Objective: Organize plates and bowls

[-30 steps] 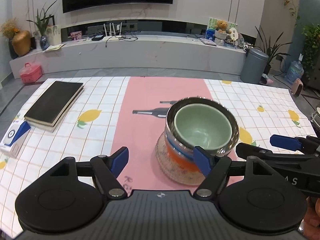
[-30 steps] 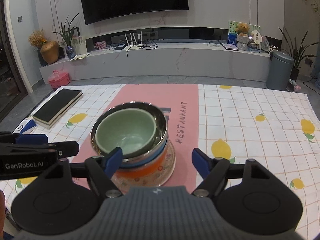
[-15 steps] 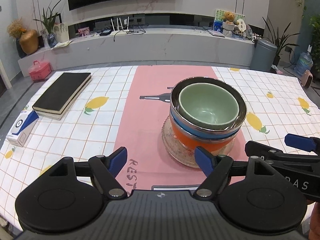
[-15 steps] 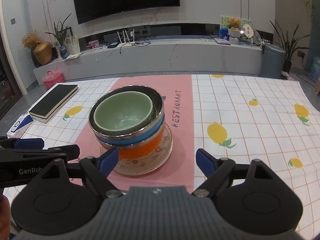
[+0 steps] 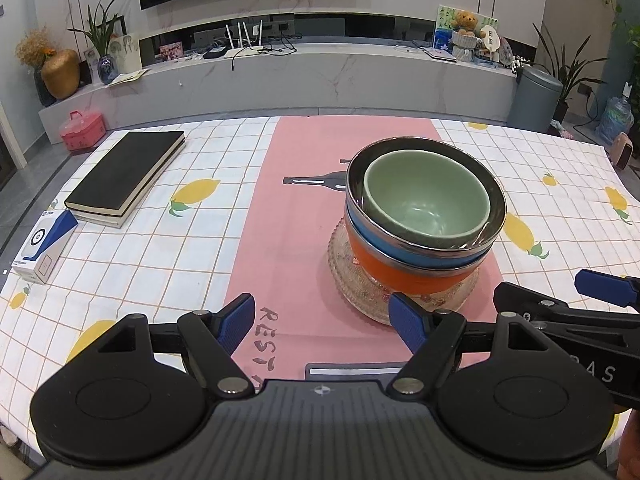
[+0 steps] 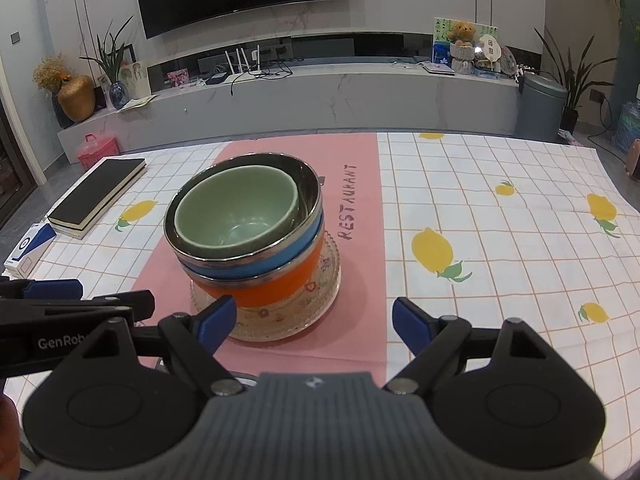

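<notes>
A stack of dishes stands on the pink runner: a patterned glass plate (image 5: 352, 280) (image 6: 316, 312) at the bottom, an orange bowl (image 5: 400, 272) (image 6: 276, 284), a blue steel-rimmed bowl (image 5: 404, 254) (image 6: 280, 258), and a pale green bowl (image 5: 426, 196) (image 6: 236, 216) nested on top. My left gripper (image 5: 326, 320) is open and empty, just in front and left of the stack. My right gripper (image 6: 310, 318) is open and empty, in front and slightly right of the stack. Each gripper's fingers show at the other view's edge.
A black book (image 5: 124, 176) (image 6: 96, 196) and a small white-and-blue box (image 5: 44, 248) (image 6: 28, 250) lie at the table's left. The lemon-print tablecloth (image 6: 500, 248) stretches to the right. Beyond the far edge are a TV bench and a grey bin (image 5: 534, 100).
Both grippers have drawn back a little from the stack, which now sits farther ahead in both views. The bowls and plate have not moved.
</notes>
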Available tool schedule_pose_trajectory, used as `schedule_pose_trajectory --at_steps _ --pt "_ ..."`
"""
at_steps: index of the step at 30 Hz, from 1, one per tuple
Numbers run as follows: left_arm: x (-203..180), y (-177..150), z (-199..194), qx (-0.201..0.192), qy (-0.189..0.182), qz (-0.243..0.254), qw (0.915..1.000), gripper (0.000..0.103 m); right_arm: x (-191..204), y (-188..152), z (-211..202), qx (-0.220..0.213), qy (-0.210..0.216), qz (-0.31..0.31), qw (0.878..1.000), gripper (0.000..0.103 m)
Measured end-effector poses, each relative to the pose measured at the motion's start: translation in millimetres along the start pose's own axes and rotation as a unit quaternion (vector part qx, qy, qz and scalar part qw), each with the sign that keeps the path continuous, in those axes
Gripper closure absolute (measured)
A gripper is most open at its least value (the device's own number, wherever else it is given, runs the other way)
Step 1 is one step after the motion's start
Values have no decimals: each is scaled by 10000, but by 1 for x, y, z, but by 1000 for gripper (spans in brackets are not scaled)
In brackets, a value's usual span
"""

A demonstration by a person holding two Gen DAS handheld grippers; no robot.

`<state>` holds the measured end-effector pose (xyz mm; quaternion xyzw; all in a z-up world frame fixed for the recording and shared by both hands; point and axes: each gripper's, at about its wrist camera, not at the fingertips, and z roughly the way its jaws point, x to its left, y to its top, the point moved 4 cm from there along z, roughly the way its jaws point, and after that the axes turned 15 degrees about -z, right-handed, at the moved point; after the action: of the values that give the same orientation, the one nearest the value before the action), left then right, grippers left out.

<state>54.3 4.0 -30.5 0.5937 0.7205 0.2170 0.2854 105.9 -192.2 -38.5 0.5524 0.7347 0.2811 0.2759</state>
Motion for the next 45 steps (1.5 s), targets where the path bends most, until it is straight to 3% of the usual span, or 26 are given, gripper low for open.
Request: schedule_pose_trajectory --at_steps 35,45 --pt "0 -1 -1 25 -4 5 10000 14 0 -2 0 9 10 5 10000 19" --pt "2 -8 4 201 53 13 9998 15 3 -9 5 178 38 26 9998 19"
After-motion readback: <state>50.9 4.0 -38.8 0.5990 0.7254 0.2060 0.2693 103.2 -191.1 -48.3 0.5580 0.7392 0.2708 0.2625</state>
